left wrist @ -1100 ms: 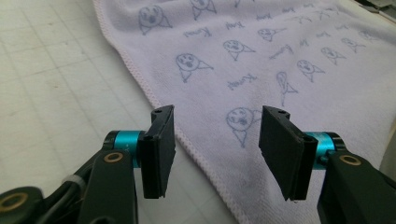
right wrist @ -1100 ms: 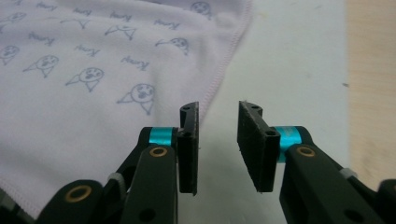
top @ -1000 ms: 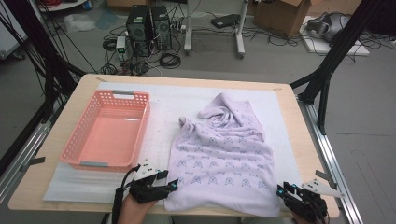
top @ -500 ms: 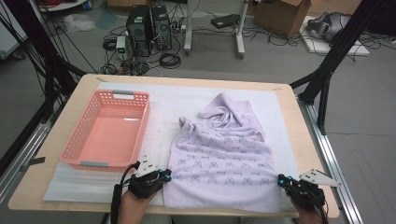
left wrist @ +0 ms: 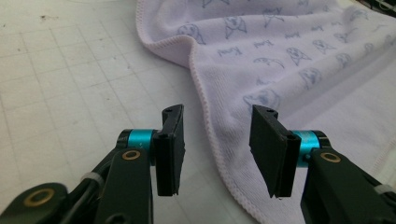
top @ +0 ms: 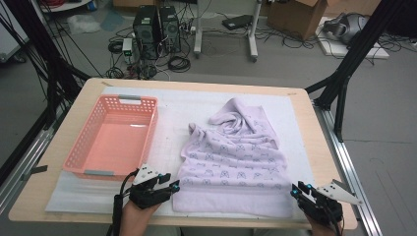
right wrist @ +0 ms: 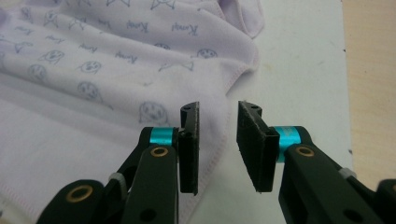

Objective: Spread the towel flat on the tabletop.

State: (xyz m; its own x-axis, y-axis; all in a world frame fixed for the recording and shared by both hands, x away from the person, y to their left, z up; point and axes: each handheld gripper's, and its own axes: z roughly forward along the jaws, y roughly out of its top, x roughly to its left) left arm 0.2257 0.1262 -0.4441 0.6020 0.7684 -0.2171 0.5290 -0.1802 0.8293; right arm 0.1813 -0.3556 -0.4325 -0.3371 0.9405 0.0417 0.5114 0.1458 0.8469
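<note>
Claws both released, jaws just reopened w/ nothing pinched: left claw (top: 173, 187) at near-left corner of lilac towel (top: 236, 162), hem edge lying between its jaws, right claw (top: 299, 189) at near-right corner, towel spread on white mat (top: 172, 115) on bench, beside pink basket (top: 88, 147).

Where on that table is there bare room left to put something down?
The strip of white mat between the salmon-pink plastic basket and the lilac printed towel is bare, as is the band along the far edge. The basket itself looks empty. The near edge is crowded: the left claw and right claw sit at the towel's two near corners.
</note>
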